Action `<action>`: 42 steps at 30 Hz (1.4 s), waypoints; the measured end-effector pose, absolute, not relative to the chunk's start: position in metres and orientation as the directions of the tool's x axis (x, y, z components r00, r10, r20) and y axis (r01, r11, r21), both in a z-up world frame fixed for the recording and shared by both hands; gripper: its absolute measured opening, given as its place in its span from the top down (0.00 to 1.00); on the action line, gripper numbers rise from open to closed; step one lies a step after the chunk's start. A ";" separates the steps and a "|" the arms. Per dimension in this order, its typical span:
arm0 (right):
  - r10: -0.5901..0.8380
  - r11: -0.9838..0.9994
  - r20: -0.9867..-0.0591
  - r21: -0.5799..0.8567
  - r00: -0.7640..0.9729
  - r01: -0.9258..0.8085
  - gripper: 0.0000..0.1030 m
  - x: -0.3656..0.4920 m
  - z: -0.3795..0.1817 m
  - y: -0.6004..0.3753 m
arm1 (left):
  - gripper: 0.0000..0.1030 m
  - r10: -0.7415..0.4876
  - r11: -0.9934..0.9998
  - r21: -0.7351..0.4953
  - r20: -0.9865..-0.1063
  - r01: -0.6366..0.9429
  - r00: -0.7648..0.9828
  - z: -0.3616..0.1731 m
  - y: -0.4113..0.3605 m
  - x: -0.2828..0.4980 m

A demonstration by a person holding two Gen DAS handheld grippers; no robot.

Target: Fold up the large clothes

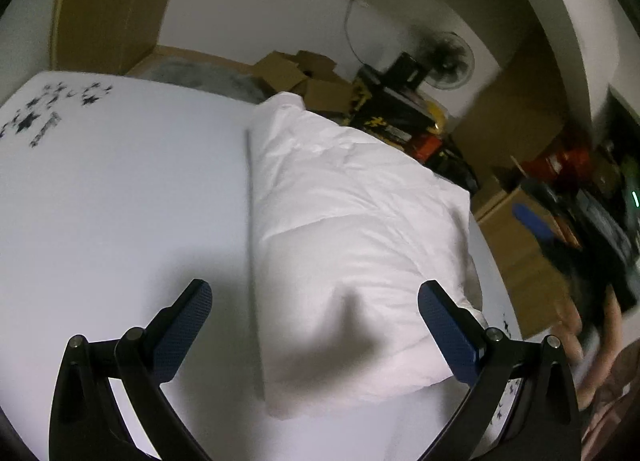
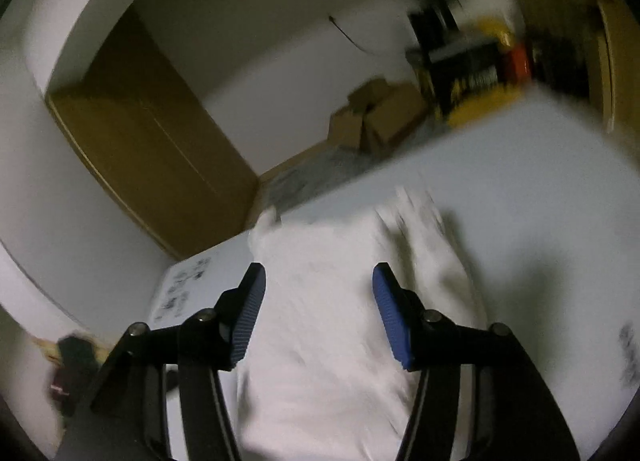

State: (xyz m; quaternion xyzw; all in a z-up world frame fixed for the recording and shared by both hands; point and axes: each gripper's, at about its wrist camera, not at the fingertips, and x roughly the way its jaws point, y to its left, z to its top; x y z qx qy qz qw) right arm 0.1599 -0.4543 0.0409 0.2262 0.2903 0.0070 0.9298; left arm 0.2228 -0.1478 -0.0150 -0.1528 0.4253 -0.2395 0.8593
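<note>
On the white worktop [image 1: 120,181] a folded white garment [image 1: 352,245] lies toward 2 o'clock, both hand-held grippers [image 1: 316,325] [image 2: 318,313] spread apart and empty above it, so a hasty grab could undo its folds.

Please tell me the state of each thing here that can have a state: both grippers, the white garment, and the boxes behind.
Left gripper: open, holding nothing, above the garment.
Right gripper: open, holding nothing, over the garment.
White padded garment: folded into a compact bundle, lying on the white table.
Brown cardboard boxes: flaps open, on the floor behind the table.
Black standing fan: too blurred to tell if running.
</note>
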 end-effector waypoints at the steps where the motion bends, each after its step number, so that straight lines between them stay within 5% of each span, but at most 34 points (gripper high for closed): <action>1: 0.134 0.917 -0.560 0.383 0.818 0.112 0.44 0.182 0.038 -0.442 | 0.00 -0.535 0.842 -0.464 -0.657 0.276 0.531 -0.014 -0.144 0.222; 7: -0.011 0.963 -0.726 0.179 0.688 0.204 0.46 0.225 -0.054 -0.431 | 0.00 -0.513 0.852 -0.467 -0.653 0.237 0.558 -0.013 -0.112 0.221; 17: -0.008 0.960 -0.662 0.206 0.750 0.192 0.47 0.192 -0.089 -0.477 | 0.00 -0.540 0.839 -0.468 -0.661 0.276 0.521 -0.024 -0.155 0.271; 26: 0.044 0.950 -0.671 0.257 0.740 0.176 0.46 0.204 -0.105 -0.484 | 0.00 -0.345 0.935 -0.181 -0.649 0.303 0.678 -0.044 -0.279 0.349; 30: -0.007 0.962 -0.663 0.199 0.749 0.185 0.46 0.202 -0.107 -0.471 | 0.00 -0.362 0.926 -0.217 -0.749 0.310 0.555 -0.090 -0.293 0.383; 42: -0.048 0.973 -0.687 0.131 0.725 0.189 0.46 0.216 -0.120 -0.458 | 0.00 -0.330 0.937 -0.199 -0.767 0.286 0.550 -0.137 -0.295 0.402</action>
